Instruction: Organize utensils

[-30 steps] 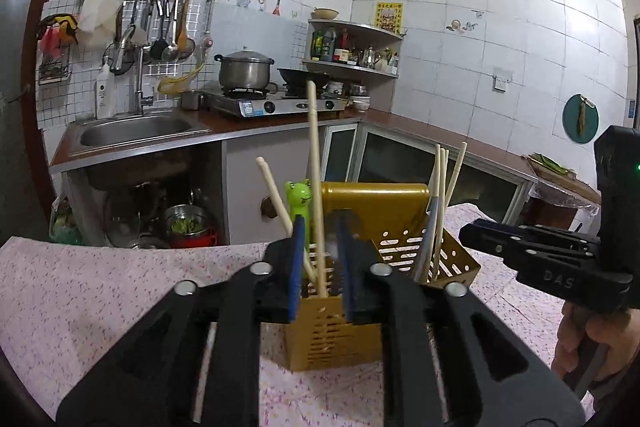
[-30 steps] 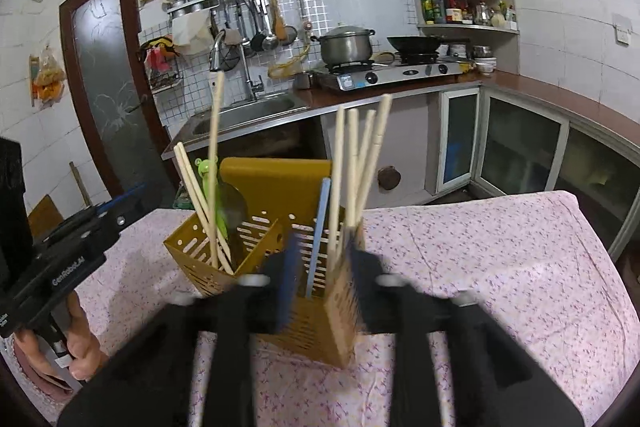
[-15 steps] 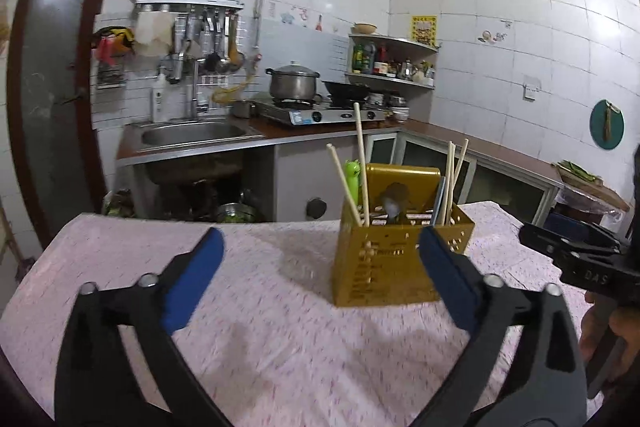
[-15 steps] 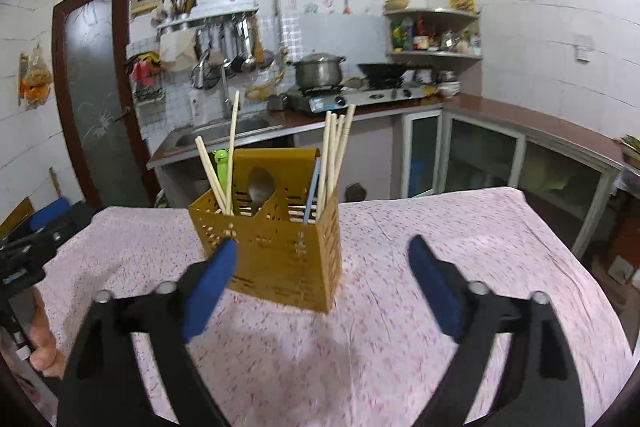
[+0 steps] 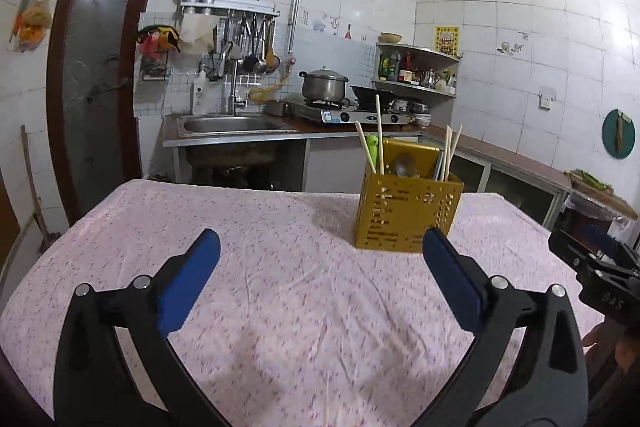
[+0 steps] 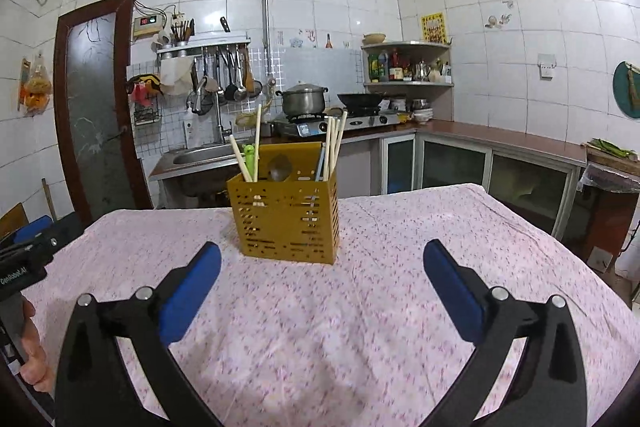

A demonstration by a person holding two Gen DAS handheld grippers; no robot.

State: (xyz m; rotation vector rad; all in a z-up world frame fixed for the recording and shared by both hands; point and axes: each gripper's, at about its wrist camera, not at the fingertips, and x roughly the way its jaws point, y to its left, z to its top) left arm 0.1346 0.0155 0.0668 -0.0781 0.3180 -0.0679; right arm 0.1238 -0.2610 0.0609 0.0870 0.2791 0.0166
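Note:
A yellow perforated utensil holder [image 5: 404,219] [image 6: 288,219] stands upright on the pink flowered tablecloth [image 5: 280,287]. In it are wooden chopsticks [image 5: 378,131] [image 6: 334,143], a green-handled utensil [image 5: 373,147] and a metal spoon [image 6: 279,167]. My left gripper [image 5: 320,243] is open and empty, drawn back from the holder, which lies ahead and to its right. My right gripper [image 6: 320,251] is also back from the holder; its jaws are still opening, with nothing between them. Each gripper's black body shows at the edge of the other's view.
Behind the table is a kitchen counter with a sink [image 5: 228,125], a stove with a pot [image 5: 324,87] and a wok, and a corner shelf [image 6: 408,79]. A dark door [image 5: 96,75] is at the left. A person's hand [image 6: 34,363] holds the left gripper's handle.
Both grippers let go of the chopsticks they were closed around, opened wide and pulled back from the holder. The chopsticks now stand in the holder.

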